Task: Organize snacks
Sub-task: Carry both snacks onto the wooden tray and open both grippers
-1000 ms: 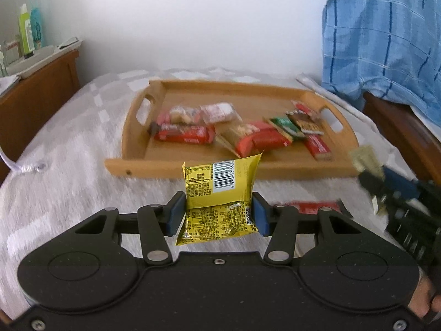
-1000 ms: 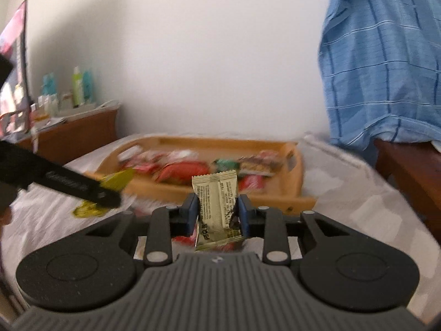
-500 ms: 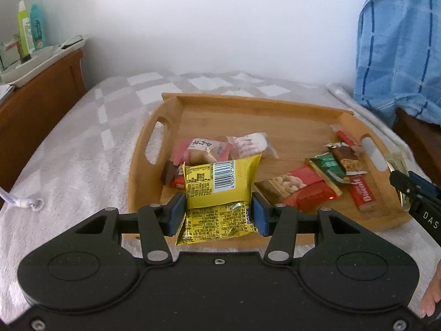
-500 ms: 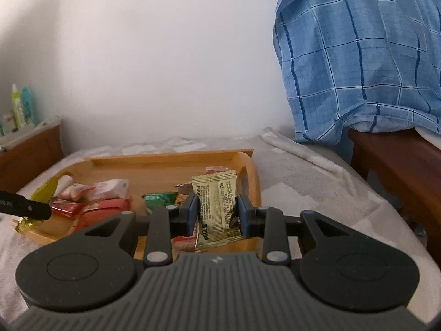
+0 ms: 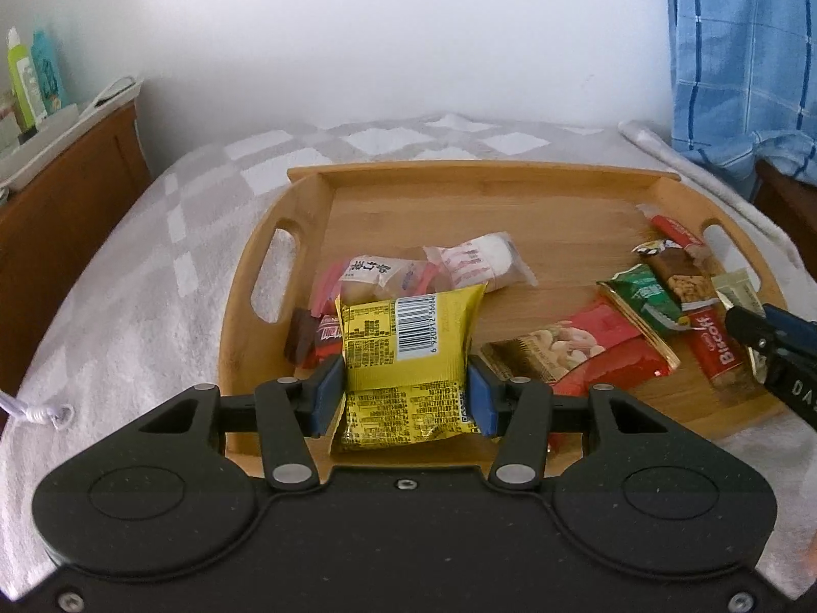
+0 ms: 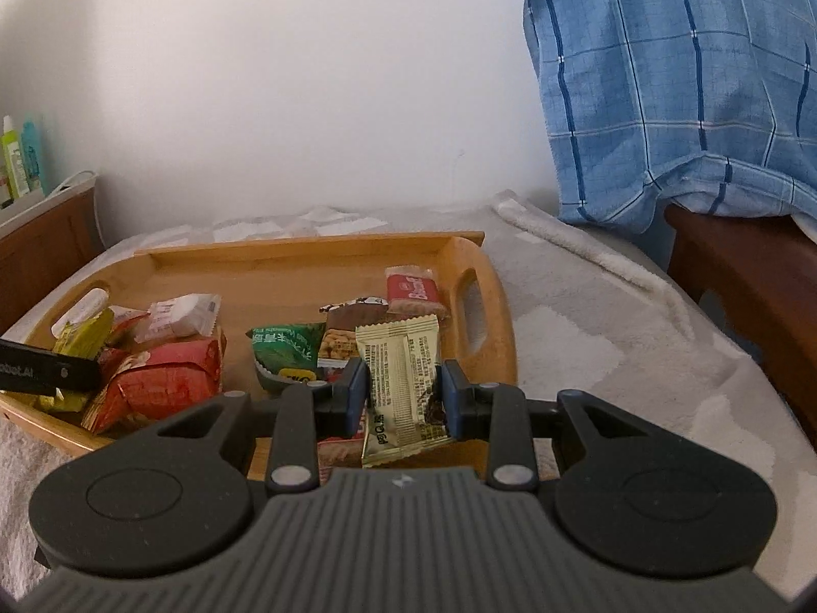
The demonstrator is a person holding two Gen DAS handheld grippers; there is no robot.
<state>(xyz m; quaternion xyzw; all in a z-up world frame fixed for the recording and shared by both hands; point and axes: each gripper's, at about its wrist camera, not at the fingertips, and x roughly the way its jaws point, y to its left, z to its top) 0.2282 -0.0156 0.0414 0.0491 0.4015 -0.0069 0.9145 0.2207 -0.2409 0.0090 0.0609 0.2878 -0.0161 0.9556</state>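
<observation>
The yellow packet covers part of the red snacks behind it, clamped between the left gripper pads over the wooden tray. The right gripper, angled down at the tray's right end, pinches a pale green packet, lower edge hidden

One wooden tray sat on one checked blanket. In the tray lay about eight snack packets: two pale clear-wrapped ones and two red ones near the tray's left handle, one red nut pack in the middle, and one green packet, one brown bar and one Biscoff toward its right handle. Two more packets hung above the tray's near edge, one yellow, one beige. Two bottles stood left of the tray.
</observation>
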